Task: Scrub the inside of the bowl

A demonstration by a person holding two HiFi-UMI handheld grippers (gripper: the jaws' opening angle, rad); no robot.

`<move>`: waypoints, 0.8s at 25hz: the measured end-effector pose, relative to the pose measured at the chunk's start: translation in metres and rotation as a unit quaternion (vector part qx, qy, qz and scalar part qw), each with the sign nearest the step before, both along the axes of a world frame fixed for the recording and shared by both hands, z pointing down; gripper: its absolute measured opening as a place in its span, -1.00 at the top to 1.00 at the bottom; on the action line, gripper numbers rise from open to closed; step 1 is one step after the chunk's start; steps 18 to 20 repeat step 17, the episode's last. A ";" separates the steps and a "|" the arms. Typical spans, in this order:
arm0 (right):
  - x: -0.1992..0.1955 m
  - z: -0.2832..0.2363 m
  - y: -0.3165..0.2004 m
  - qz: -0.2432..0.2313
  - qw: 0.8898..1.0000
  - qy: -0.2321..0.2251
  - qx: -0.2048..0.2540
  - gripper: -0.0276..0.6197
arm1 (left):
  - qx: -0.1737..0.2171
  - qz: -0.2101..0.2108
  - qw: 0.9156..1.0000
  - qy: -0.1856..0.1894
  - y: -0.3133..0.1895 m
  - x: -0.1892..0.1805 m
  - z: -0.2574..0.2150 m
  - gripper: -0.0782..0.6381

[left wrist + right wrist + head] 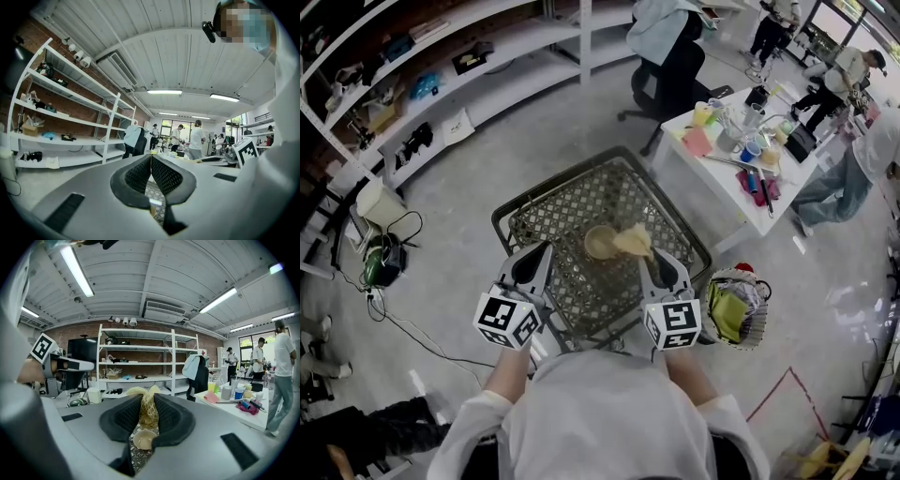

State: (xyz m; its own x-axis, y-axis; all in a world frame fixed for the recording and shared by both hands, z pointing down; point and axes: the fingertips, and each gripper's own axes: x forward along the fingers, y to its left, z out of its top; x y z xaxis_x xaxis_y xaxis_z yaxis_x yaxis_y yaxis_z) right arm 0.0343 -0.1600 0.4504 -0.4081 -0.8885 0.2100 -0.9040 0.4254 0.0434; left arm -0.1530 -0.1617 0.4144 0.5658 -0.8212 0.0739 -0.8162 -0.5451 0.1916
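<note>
A tan bowl (600,242) stands upright on the metal lattice table (581,202) and shows small between the right jaws as the bowl (143,440). My right gripper (643,255) is shut on a pale yellow fibrous scrubber (633,241), which hangs just right of the bowl's rim; the scrubber (148,406) is pinched between the pads in the right gripper view. My left gripper (546,247) hovers left of the bowl, apart from it. Its jaws meet with nothing between them, as the left gripper (151,159) shows.
A basket (737,309) with yellow and other cloths sits on the floor right of the lattice table. A white table (722,183) with cups and clutter stands at the right, several people around it. Shelving (441,84) lines the far left, with cables (389,253) on the floor.
</note>
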 end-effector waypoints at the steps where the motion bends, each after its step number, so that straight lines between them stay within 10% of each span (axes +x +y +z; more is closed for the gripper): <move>1: 0.000 0.000 0.001 0.000 1.000 0.000 0.000 0.64 | -0.001 -0.001 1.000 0.000 0.000 0.000 0.001 0.69; 20: -0.006 0.006 -0.009 0.004 1.000 0.008 -0.005 0.64 | -0.005 0.001 1.000 -0.004 -0.007 -0.005 0.010 0.69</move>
